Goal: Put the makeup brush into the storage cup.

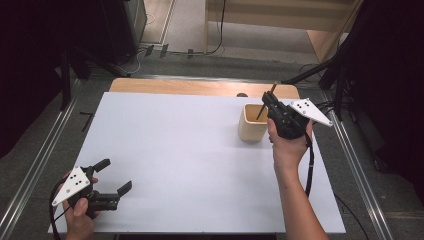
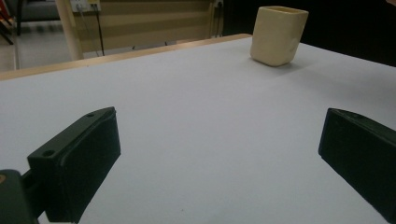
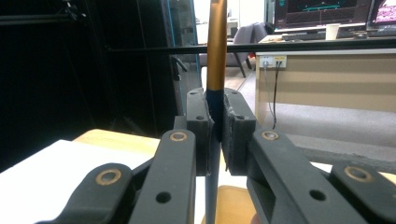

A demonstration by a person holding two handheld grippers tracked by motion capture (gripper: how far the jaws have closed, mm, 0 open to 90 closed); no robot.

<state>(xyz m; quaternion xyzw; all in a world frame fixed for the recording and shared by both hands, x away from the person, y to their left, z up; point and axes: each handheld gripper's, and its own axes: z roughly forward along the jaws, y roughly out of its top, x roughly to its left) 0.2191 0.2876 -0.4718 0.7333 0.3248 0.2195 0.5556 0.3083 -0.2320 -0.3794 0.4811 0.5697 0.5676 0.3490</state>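
Here, right tongs [image 1: 268, 101] pinching a brown-and-blue pen [image 3: 216, 56] over the beige cup [image 1: 251, 123]; left tongs [image 1: 116, 175] spread; no legible writing.

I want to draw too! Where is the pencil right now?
The pencil is pinched in the right gripper, slanting over the cream cup at the table's far right in the high view, its lower end inside the cup's mouth.

Pen [image 3: 216, 51]: top cut off by upper frame edge in right gripper view, lower part hidden behind pads [image 3: 200, 122]. Cup [image 3: 229, 204] cut off at bottom edge there. In high view, pen tip inside cup [image 1: 251, 131] can't be made out.
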